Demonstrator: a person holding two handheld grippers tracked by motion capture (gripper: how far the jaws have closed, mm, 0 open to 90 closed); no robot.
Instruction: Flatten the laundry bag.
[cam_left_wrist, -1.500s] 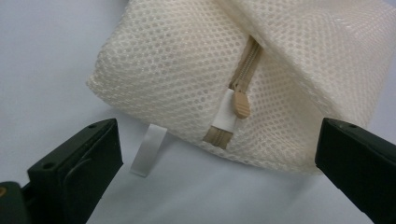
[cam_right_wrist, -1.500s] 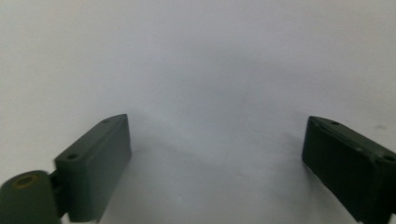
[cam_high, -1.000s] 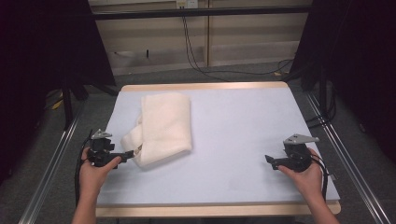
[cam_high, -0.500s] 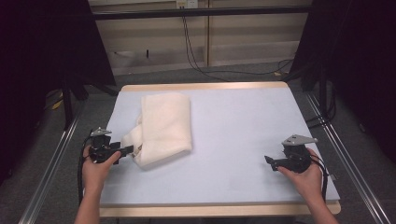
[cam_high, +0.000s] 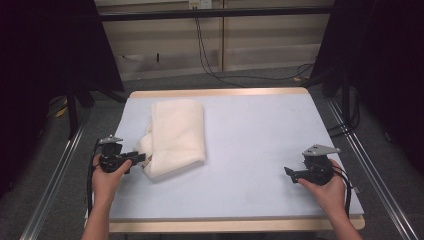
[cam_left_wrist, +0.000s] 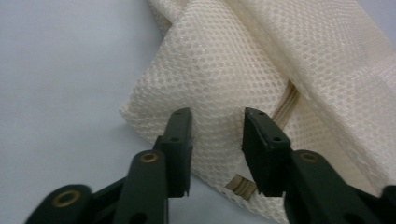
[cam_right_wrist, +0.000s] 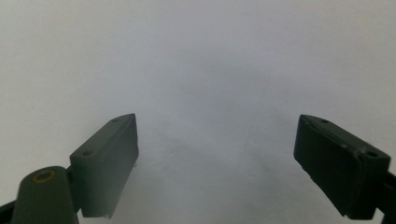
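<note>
Both grippers are seen low over the table: the left gripper, jaws just closing but not yet pressing, straddles the near-left corner of the folded mesh bag, while the right gripper is held wide open over bare surface.

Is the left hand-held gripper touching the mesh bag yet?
Cannot tell. Left gripper view: left hand-held gripper, jaws just closing, straddles the mesh bag corner; contact unclear.

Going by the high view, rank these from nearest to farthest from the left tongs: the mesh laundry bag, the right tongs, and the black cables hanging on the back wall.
1. Mesh laundry bag: right at the left tongs, whose jaws have just been closing around its near corner.
2. Right tongs: across the table, near its right front edge.
3. Black cables: beyond the table's far edge, on the back wall.
</note>
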